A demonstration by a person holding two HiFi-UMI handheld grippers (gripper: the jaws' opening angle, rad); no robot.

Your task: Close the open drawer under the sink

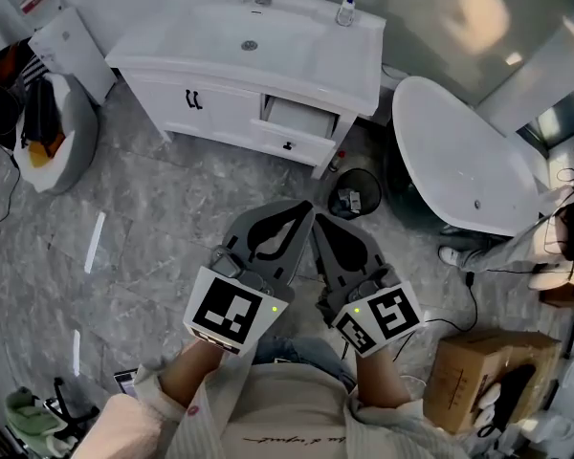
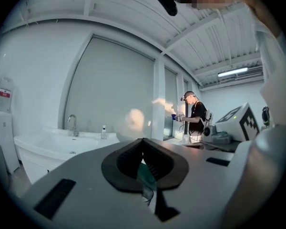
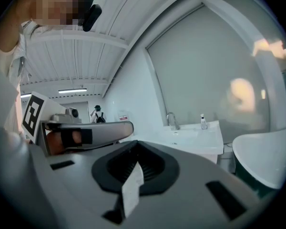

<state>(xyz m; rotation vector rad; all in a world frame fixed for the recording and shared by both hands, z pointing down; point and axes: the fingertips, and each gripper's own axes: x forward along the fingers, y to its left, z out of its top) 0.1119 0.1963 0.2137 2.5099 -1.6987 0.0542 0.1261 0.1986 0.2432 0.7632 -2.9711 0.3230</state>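
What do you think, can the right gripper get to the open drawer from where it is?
Probably, but only after a step forward. The right gripper is held near the person's body, apart from the open drawer. Only bare floor lies between; the small bin stands off to the side.

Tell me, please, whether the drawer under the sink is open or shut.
Open: in the head view the drawer stands pulled out from the white vanity, its inside showing.

The left tool (image 1: pixel 302 208) and right tool (image 1: pixel 318 221) are matt grey plastic. Ahead of them the sink (image 1: pixel 210 29) is glossy white and the drawer (image 1: pixel 308 142) front smooth white. The floor (image 1: pixel 163 208) under them is veined grey stone with a dull sheen.
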